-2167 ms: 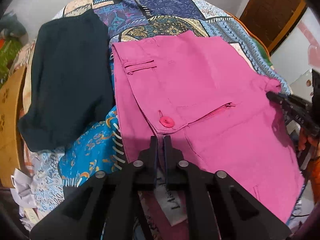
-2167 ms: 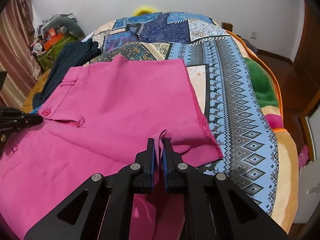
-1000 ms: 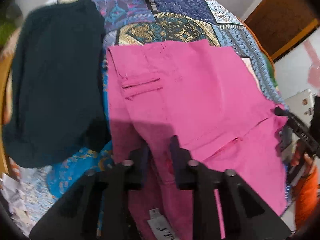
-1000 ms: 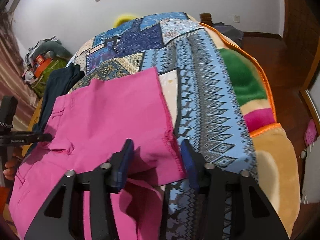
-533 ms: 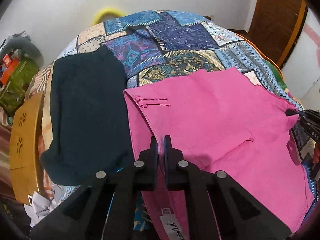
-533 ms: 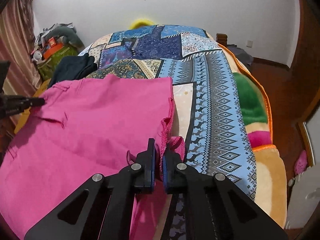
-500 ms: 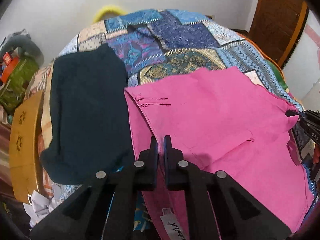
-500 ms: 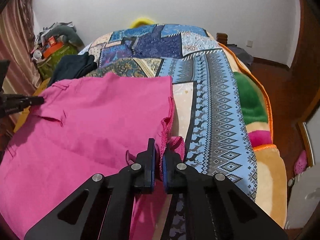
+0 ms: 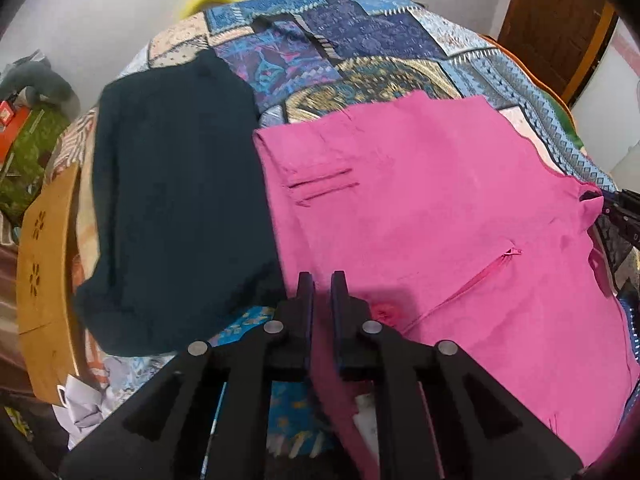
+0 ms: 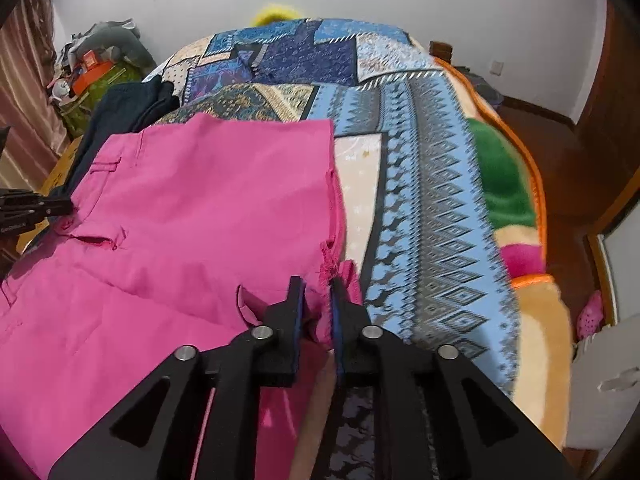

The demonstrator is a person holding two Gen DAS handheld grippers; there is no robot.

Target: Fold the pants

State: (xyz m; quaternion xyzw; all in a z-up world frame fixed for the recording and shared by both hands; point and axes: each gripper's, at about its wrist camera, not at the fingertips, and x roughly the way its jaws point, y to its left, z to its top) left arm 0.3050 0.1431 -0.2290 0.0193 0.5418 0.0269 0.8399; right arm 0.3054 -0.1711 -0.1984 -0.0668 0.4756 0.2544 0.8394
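Observation:
Pink pants (image 9: pixel 440 220) lie spread on a patchwork bedspread (image 9: pixel 360 28), waistband to the left, a leg hem to the right. My left gripper (image 9: pixel 322 280) pinches the waistband edge near the pink button (image 9: pixel 386 310); its jaws are easing open, with cloth still filling the narrow gap. In the right wrist view the pants (image 10: pixel 200 200) reach my right gripper (image 10: pixel 318 284), which holds the bunched, frayed hem; these jaws are opening a little too, fabric still pressed between the pads. Each gripper shows in the other's view: left gripper (image 10: pixel 36 210), right gripper (image 9: pixel 624 208).
A dark folded garment (image 9: pixel 172 200) lies just left of the pants. A wooden board (image 9: pixel 44 280) edges the bed on the left, with clutter (image 10: pixel 92 68) beyond. The bedspread (image 10: pixel 420 200) runs bare to the right, ending at an orange border (image 10: pixel 532 280) and wooden floor.
A second ago both grippers stood open over the pants' edges; they then closed on the fabric. Since half a second ago both gaps have widened slightly, and the button and zip pocket have come into view.

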